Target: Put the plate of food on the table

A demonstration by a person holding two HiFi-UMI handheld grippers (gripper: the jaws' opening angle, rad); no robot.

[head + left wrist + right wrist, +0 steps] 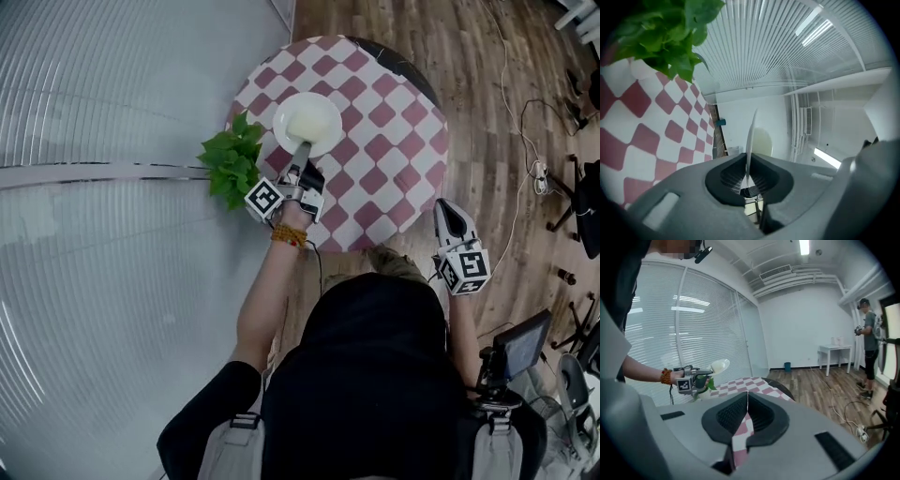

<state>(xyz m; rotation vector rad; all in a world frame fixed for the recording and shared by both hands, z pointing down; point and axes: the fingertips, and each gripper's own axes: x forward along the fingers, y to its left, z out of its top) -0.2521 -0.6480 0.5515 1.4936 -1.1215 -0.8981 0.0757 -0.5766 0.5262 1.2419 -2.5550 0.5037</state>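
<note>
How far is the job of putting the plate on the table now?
Done: the left gripper is shut on the rim of the plate of pale food, over the checkered table. In hand: the plate hangs above the cloth, beside the plant. Left: lower it, set it down, let go. The right gripper is shut and empty.

The plate [283, 114] looks like smooth white ceramic with a soft sheen. The food [312, 123] on it is a pale, creamy, even mass. A matt red-and-white checked cloth [375, 141] covers the worktop [405, 67], whose bare dark rim looks smooth. The left claw [749, 161] and the right claw [747, 399] have matt grey plastic shells with black ribbed pads inside. The floor [487, 103] is grained wood plank with a low shine. The plant [232, 161] has smooth green leaves.
</note>
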